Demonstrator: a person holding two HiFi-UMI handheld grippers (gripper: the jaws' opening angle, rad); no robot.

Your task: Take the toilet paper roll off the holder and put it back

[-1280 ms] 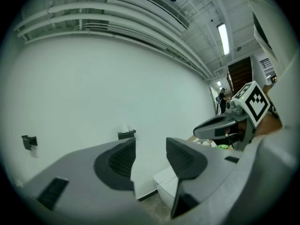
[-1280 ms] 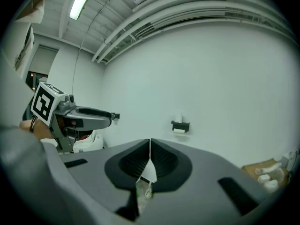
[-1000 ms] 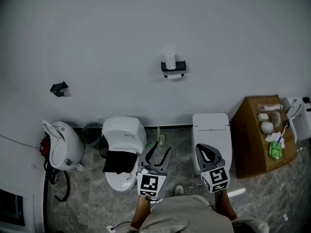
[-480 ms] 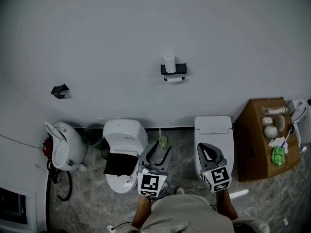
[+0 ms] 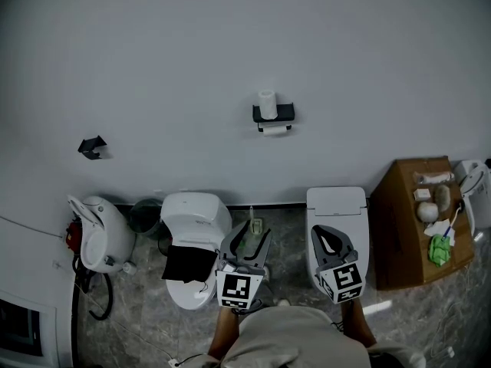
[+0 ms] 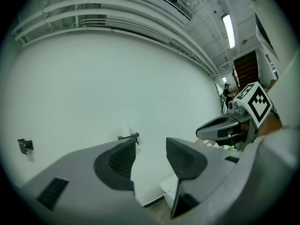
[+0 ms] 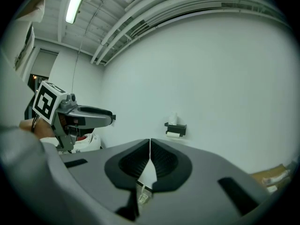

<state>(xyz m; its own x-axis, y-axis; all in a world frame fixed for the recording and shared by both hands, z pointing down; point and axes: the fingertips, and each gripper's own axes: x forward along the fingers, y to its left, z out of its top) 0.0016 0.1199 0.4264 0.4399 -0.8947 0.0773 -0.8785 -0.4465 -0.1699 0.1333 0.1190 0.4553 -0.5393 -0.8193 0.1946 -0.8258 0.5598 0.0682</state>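
Head view: toilet paper roll [image 5: 267, 103] upright atop black wall holder [image 5: 285, 113], second roll [image 5: 275, 128] slung beneath. Both well apart from left claw [image 5: 255, 232] and right claw [image 5: 316, 234]. On floor, dark bin [image 5: 144, 213], contents not discernible.

Left gripper view: left claw [image 6: 151, 144] spread apart, nothing between.

Right gripper view: right claw [image 7: 150, 143] pressed together, empty.

Probably light, soft, easily crushed; best pinched gently across the sides.

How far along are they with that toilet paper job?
Nothing looks done yet. The toilet paper roll sits on the wall holder, untouched. In hand: nothing; the left gripper is open and empty, the right gripper shut and empty, both low and far from it. Left: reach up, lift the roll off, put it back.
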